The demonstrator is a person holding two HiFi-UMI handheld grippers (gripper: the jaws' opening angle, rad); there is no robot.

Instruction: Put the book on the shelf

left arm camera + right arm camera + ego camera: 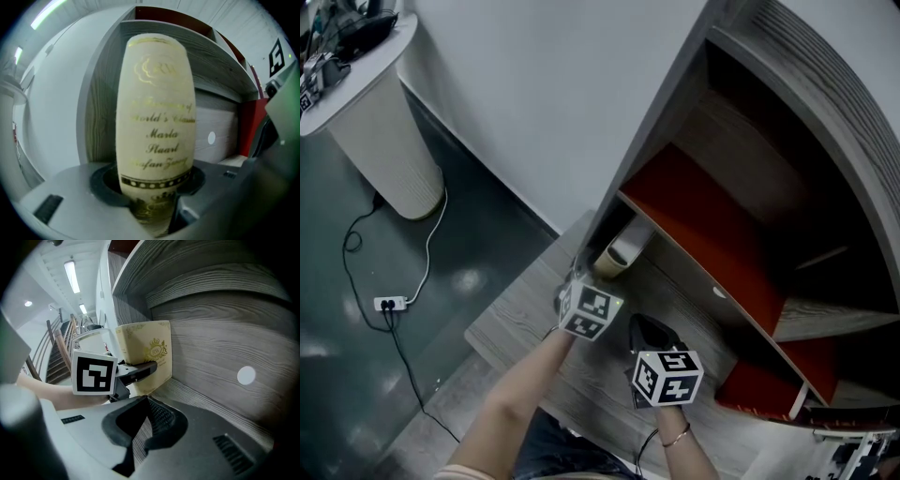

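Note:
A cream book [157, 122] with gold lettering on its spine stands upright between the jaws of my left gripper [154, 206], which is shut on its lower part. In the head view the book [619, 251] is in the left end of the grey shelf's [675, 122] lower compartment, just ahead of my left gripper [602, 272]. From the right gripper view the book [146, 355] stands on the shelf board with a left finger [140, 371] across its cover. My right gripper [145, 401] is beside it, shut, with nothing between its jaws; it also shows in the head view [643, 326].
Red panels [703, 225] line the shelf's upper compartment, and a red block [759, 389] lies at its lower right. A white round dot [246, 375] marks the back panel. On the floor at left are a white pedestal table [380, 141] and a power strip [389, 303] with cables.

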